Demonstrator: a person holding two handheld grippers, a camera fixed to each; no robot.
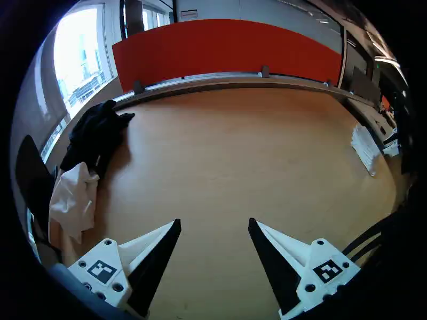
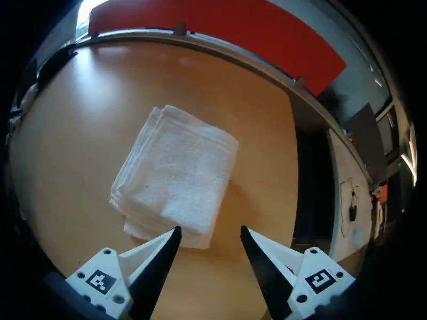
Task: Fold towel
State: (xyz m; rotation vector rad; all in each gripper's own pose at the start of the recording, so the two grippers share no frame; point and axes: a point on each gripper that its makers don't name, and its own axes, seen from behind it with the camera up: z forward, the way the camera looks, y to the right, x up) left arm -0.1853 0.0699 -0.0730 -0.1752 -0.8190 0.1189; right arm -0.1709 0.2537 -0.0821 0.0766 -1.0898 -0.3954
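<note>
Ahead of the left tongs (image 1: 214, 224), which were released and empty in the left gripper view, lay bare counter (image 1: 229, 149). The towel (image 1: 367, 146) rested well off to their right. In the right gripper view, the right tongs (image 2: 211, 230) were released and grasped nothing. The towel lay just beyond their left fingertip, squarely stacked and probably finished.

Left gripper (image 1: 214, 222): two tapered fingers (image 1: 155, 256), black inner faces, white outer shells. White mounts at 7 and 5 o'clock, each bearing a square black-and-white marker (image 1: 102, 270) and round screw holes (image 1: 108, 242). Right gripper (image 2: 210, 229): identical build and markings.
</note>
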